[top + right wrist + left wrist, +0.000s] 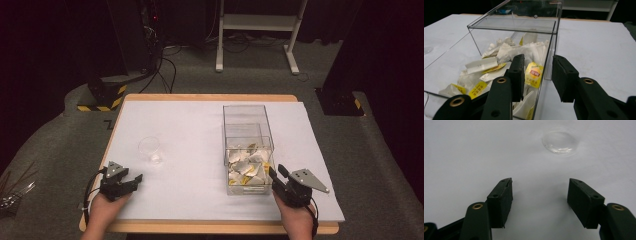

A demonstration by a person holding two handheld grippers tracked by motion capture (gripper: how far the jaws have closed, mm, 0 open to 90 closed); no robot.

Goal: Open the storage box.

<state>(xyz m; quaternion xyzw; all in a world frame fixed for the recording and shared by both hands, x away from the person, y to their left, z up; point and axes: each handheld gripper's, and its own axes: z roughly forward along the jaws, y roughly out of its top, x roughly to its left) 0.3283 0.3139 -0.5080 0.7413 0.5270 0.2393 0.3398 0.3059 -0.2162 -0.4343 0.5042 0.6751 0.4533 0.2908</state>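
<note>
White-covered tabletop point(200, 125) with a wooden edge, seen from above. A clear rectangular plastic box point(247, 131) stands right of centre; its near half holds a heap of white paper tea bags with yellow tags point(247, 167). The right tool point(278, 176) sits at the box's near right corner. In the right gripper view its jaws stand apart and straddle the box's clear side wall point(549, 60), one jaw inside above the tea bags point(506, 55), the other outside; the pads do not press on anything. The left tool point(131, 181) rests near the tabletop's near left edge, jaws apart and empty, pointing toward a small clear plastic cup point(150, 150), which stands upright on the tabletop, well apart from the box.
</note>
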